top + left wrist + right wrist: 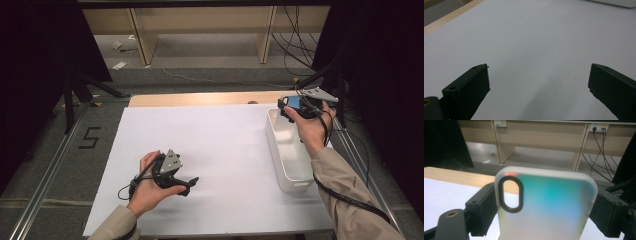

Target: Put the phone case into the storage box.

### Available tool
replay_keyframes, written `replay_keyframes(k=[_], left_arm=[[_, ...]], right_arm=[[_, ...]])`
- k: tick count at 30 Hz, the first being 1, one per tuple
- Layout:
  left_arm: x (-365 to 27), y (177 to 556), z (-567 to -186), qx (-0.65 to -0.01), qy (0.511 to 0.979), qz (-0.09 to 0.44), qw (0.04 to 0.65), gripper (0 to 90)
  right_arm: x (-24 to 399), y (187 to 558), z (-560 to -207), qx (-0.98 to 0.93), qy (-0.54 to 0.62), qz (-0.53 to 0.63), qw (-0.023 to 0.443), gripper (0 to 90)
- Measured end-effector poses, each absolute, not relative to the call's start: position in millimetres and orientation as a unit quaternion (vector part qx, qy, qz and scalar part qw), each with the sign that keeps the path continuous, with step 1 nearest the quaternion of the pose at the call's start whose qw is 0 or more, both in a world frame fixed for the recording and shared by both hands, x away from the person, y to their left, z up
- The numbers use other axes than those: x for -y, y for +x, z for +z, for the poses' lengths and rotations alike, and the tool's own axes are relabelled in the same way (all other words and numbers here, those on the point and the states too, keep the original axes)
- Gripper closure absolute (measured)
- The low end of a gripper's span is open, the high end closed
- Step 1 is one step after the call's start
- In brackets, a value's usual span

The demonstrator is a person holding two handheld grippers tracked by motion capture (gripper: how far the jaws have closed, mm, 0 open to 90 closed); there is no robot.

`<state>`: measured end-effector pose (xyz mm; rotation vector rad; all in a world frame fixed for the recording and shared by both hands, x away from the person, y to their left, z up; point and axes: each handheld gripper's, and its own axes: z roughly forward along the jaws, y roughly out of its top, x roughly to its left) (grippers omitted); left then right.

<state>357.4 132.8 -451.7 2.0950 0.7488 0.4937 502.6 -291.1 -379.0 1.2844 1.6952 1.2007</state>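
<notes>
A translucent phone case point(546, 207) with a teal-to-white tint and a black oval camera cutout stands between the jaws of my right gripper point(546, 212), which is shut on its two sides. In the high view that right gripper point(295, 107) is held up over the far end of the white bin point(290, 165), with the bluish case point(291, 102) in it. My left gripper point(187, 184) rests low over the white sheet at the near left, pointing right. In the left gripper view its jaws stand wide apart around my left gripper point(539, 82) midpoint, with bare sheet between them.
The white sheet point(215, 150) covers most of a wooden table whose far edge point(200, 98) shows. The bin sits along the sheet's right side. Beyond the table are wooden shelving legs, floor cables and dark stands at both sides.
</notes>
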Motion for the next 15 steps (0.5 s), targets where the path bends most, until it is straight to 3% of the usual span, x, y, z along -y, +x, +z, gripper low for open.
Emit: replay_keyframes(k=[15], left_arm=[[-132.9, 357.3, -451.9, -0.3, 0.835, 0.197, 0.418, 2.8]], right_arm=[[290.7, 506.4, -379.3, -0.652, 0.494, 0.46, 0.344, 17.9]])
